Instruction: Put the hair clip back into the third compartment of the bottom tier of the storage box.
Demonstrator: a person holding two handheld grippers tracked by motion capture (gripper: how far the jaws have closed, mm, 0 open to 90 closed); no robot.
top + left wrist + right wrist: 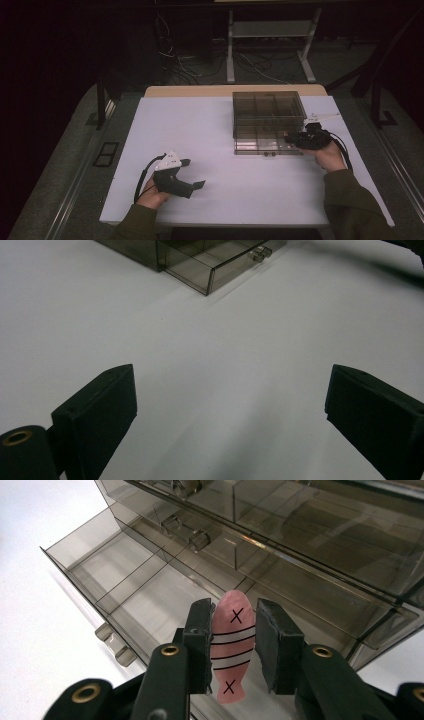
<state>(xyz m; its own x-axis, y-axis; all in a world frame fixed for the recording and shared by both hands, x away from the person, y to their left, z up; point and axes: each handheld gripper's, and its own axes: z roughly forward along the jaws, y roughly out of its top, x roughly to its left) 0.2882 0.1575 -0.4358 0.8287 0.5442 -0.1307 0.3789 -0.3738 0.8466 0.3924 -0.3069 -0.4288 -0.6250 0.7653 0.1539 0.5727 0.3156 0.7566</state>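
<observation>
White table [240,185] under dim light — at left, the left gripper [196,174] rests with jaws wide and empty; at right, the right gripper [232,645] clamps a pink fish [231,647] over the smoky organizer's [267,120] pulled-out drawer [145,595].

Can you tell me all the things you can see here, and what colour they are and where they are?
Drawer box: one, see-through smoky brown, far right part of the table.
Open drawer: one, same smoky brown, pulled out of the box at the bottom, nothing in it yet.
Fish-shaped piece: one, pink with white stripes and black crosses, squeezed in the right tool above the open drawer.
Table: one, white top with a wooden strip at the far edge.
Metal stand: one, light grey, on the floor behind the table, with cables beside it.
Left tool: one, black with a grey plate on top, near left of the table, jaws wide apart and empty.
Right tool: one, black, at the box's near right corner.
</observation>
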